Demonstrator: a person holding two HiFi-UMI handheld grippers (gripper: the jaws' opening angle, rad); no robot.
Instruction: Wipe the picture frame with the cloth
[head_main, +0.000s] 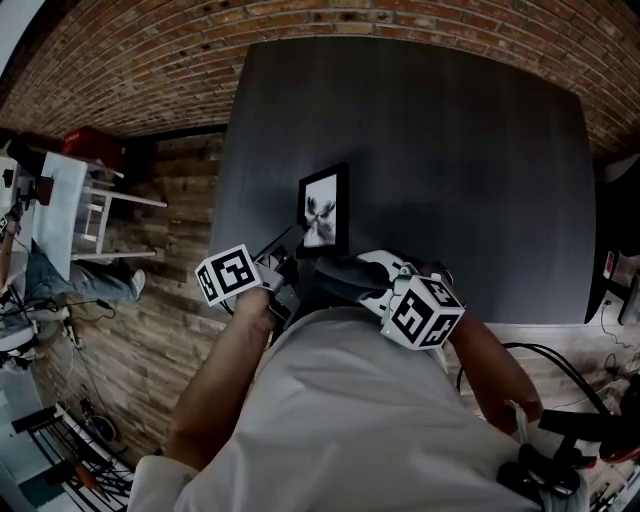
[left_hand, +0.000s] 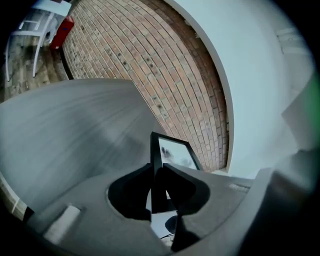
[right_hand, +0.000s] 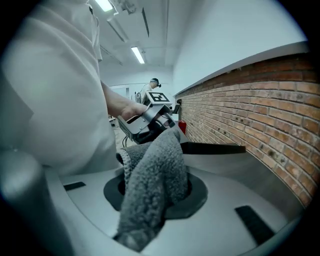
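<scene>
The left gripper (left_hand: 156, 175) has its jaws closed on the black edge of the picture frame (left_hand: 172, 150), which holds a pale grey print and sits at the near side of the dark table (head_main: 450, 170). The right gripper (right_hand: 150, 189) clamps a fuzzy grey cloth (right_hand: 156, 157) just beside the frame.

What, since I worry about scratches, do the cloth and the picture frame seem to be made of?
The cloth looks like grey terry or microfibre: nubby looped pile, soft folds. The picture frame looks like matte black wood or plastic, which I cannot tell; its pane looks glossy, so perhaps glass or acrylic.
</scene>
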